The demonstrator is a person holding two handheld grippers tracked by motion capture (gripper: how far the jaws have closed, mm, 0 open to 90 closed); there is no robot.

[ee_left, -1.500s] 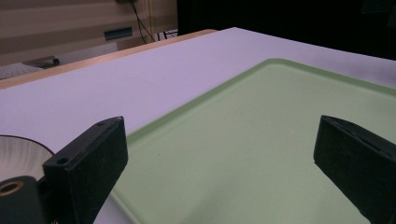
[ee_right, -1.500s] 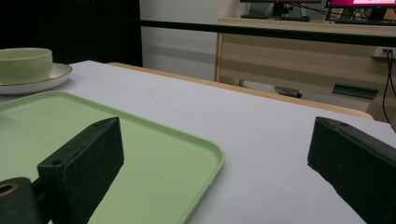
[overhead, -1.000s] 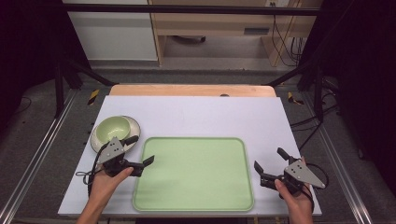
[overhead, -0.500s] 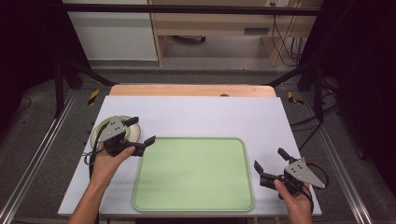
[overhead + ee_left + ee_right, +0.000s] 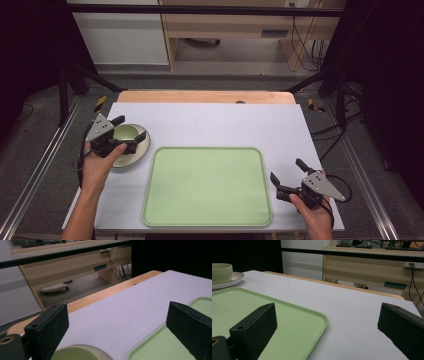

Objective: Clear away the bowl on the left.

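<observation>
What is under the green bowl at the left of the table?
The green bowl sits on a pale plate, clearest in the right gripper view. The open left tongs and hand cover the plate's near-left part.

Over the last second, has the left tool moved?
Yes. The left tool has moved away from the person, from beside the tray's near-left part up over the bowl on its plate, jaws open.

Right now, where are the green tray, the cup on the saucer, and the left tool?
green tray [image 5: 207, 187], high view, bare middle of its flat floor.
cup [image 5: 221, 272], right gripper view, its outer side wall.
left tool [image 5: 129, 128], high view, midway between its open tips, over the cup.
</observation>
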